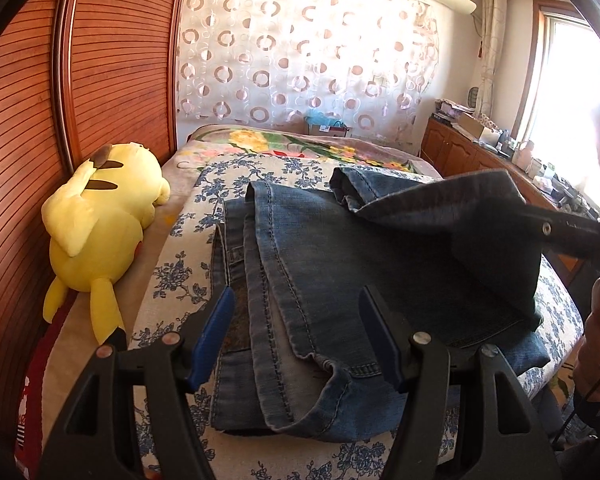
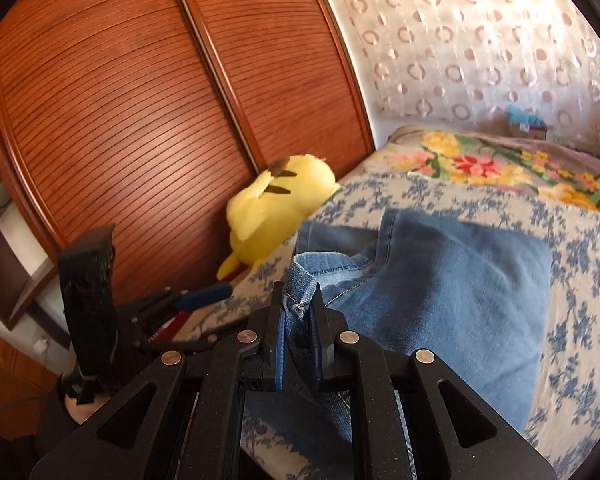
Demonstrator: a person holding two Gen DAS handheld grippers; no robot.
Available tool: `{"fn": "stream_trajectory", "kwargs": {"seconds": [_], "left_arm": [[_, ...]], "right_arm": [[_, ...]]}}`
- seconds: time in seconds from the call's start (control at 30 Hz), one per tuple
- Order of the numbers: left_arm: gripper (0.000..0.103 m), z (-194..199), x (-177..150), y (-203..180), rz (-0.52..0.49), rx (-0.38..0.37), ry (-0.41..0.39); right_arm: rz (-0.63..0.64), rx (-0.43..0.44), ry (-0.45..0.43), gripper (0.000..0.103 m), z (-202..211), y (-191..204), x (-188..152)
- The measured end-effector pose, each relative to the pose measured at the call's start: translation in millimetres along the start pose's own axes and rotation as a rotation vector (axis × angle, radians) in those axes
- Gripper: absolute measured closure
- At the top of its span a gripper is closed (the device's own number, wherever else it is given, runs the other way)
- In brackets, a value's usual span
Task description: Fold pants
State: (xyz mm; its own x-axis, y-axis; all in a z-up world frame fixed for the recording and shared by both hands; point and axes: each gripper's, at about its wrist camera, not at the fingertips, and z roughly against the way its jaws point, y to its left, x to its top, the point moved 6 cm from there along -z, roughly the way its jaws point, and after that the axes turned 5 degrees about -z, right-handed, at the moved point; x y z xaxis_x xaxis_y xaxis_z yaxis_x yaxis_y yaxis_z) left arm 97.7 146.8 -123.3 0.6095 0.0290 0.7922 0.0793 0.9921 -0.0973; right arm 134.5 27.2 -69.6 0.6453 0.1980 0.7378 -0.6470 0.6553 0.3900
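Blue denim jeans (image 1: 340, 264) lie partly folded on the bed with the floral blue-and-white cover (image 1: 180, 272). My left gripper (image 1: 296, 320) is open and empty, its blue-padded fingers hovering over the near end of the jeans. My right gripper (image 2: 299, 308) is shut on a hem edge of the jeans (image 2: 440, 280) and holds that part lifted. In the left wrist view the right gripper (image 1: 548, 228) comes in from the right, holding the raised denim flap above the rest of the pants.
A yellow plush toy (image 1: 100, 224) lies on the bed's left side against the wooden sliding wardrobe doors (image 1: 112, 60). A flowered blanket (image 1: 300, 144) covers the far end of the bed. A wooden cabinet with clutter (image 1: 492, 140) stands by the bright window at right.
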Motion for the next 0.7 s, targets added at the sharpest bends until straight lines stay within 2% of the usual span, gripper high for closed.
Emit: {"fn": "stream_trajectory", "kwargs": {"seconds": [0.03, 0.23, 0.57, 0.7], "left_arm": [[0.039, 0, 0, 0, 0.0, 0.0, 0.001], [0.039, -1, 2, -2, 0.0, -0.001, 0.0], [0.039, -2, 3, -3, -0.009, -0.004, 0.005], [0.039, -7, 6, -7, -0.022, -0.009, 0.015]], "right_arm": [[0.003, -0.006, 0.007, 0.087, 0, -1, -2], [0.02, -0.046, 0.001, 0.074, 10, -4, -4], [0.014, -0.094, -0.011, 0.073, 19, -20, -5], [0.022, -0.142, -0.009, 0.073, 21, -35, -12]]}}
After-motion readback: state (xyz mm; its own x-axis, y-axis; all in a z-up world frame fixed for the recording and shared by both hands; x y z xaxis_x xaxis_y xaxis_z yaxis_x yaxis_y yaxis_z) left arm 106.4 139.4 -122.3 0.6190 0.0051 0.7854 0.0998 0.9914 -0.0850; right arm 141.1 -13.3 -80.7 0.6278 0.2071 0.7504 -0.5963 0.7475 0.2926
